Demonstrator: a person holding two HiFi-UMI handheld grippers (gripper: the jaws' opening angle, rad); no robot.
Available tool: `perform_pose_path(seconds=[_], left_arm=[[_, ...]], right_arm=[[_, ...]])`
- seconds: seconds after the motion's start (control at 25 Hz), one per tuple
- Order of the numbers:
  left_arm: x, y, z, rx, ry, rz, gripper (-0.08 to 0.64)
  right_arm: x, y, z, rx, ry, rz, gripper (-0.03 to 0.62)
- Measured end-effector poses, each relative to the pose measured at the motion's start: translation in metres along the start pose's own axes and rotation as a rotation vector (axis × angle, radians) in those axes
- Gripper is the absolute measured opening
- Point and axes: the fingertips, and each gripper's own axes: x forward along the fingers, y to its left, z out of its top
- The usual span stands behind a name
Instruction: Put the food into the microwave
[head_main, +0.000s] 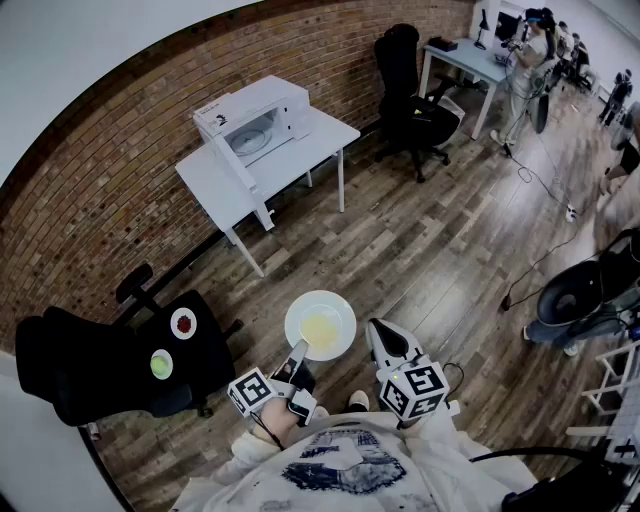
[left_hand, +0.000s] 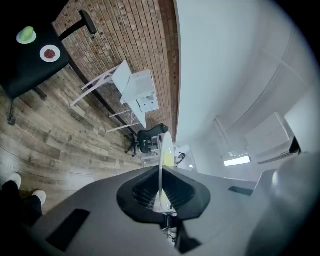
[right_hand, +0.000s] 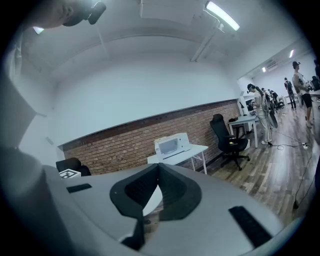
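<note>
A white plate (head_main: 320, 324) with pale yellow food (head_main: 318, 327) is held over the wooden floor in front of me. My left gripper (head_main: 299, 350) is shut on the plate's near-left rim; in the left gripper view the plate (left_hand: 161, 150) stands edge-on between the jaws. Beside the plate's right rim my right gripper (head_main: 374, 330) has its jaws together and nothing between them (right_hand: 158, 167). The white microwave (head_main: 258, 122) sits far ahead on a white table (head_main: 225, 185) with its door open. It also shows as the microwave (right_hand: 172, 145) in the right gripper view.
A black chair (head_main: 120, 365) at my left carries two small plates, one with red food (head_main: 183, 323) and one with a green item (head_main: 160, 363). A black office chair (head_main: 415, 100) and a desk (head_main: 470, 58) stand further right. People stand at the far right; a cable (head_main: 545, 185) crosses the floor.
</note>
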Motion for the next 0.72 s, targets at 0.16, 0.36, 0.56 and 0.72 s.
perform_pose_path(seconds=[0.16,0.36,0.56,0.72], left_arm=[[0.007,0.003,0.007,0.027,0.020,0.021,0.016],[0.018,0.003,0.013,0.001,0.024,0.005,0.017],[0.028,0.010,0.014,0.008,0.039,0.027,0.016],[0.046,0.010,0.010,0.009,0.031,0.026,0.017]], right_arm=[[0.009,0.000,0.002,0.001,-0.001,0.000,0.014],[0.017,-0.003,-0.002,0.011,0.013,-0.008,0.014],[0.021,-0.012,0.004,0.030,-0.001,-0.003,0.014],[0.019,-0.028,0.007,0.032,-0.002,0.009,0.014]])
